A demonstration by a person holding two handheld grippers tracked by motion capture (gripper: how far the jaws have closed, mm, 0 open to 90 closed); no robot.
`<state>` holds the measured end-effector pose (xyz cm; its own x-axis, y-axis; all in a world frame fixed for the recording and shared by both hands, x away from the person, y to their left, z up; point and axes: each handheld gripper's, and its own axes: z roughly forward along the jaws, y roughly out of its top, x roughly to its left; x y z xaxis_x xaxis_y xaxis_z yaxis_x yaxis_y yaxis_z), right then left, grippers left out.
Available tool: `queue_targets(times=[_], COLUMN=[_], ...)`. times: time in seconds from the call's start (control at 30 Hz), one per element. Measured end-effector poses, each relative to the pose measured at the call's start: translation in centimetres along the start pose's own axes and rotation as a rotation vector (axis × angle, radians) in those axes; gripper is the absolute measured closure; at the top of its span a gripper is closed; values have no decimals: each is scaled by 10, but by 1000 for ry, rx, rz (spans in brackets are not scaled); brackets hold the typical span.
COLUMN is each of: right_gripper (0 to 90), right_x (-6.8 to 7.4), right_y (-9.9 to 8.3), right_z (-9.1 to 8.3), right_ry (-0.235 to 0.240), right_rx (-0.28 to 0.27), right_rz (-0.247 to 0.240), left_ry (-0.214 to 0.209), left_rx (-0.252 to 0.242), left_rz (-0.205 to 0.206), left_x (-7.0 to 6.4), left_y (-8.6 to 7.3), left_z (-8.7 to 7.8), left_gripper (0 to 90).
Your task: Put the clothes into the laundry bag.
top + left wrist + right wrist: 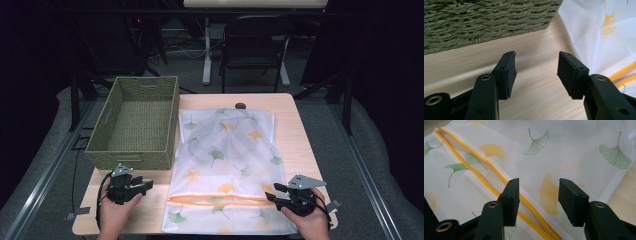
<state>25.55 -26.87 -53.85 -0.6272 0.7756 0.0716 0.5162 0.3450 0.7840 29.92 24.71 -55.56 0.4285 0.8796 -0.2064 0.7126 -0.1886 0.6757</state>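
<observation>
A white mesh laundry bag (227, 165) printed with green and yellow ginkgo leaves lies flat on the wooden table (295, 120). An orange zipper (220, 200) runs across its near end. My left gripper (146, 186) is open over bare wood, between the bag's left edge (599, 32) and a woven basket (474, 22). My right gripper (271, 192) is open just above the bag's near right part. The zipper (486, 180) passes under its left jaw, and a yellow leaf (550, 195) sits between the jaws.
The olive woven basket (137, 120) stands on the table's left side with nothing visible inside. A small dark knob (240, 105) sits at the far table edge. A black chair (255, 50) and desk legs stand beyond the table.
</observation>
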Motion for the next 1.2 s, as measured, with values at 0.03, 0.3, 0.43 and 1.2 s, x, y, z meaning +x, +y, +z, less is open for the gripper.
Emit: queue_targets(times=[0.03,0.3,0.43,1.2], right_gripper=[515,515,516,512], right_x=[0,-2,-1,23], right_y=[-1,-6,-8,-10], right_z=[0,2,6,26], right_ry=[0,-10,4,52], right_rx=[-2,-4,1,70], right_rz=[0,0,-6,-132], left_ry=[-5,-2,-4,0], left_rx=[11,10,12,41], left_rz=[4,7,6,41], left_x=[0,-2,-2,-7], left_y=[0,-3,-4,-4], left_z=[0,3,4,10], left_gripper=[486,487,487,482])
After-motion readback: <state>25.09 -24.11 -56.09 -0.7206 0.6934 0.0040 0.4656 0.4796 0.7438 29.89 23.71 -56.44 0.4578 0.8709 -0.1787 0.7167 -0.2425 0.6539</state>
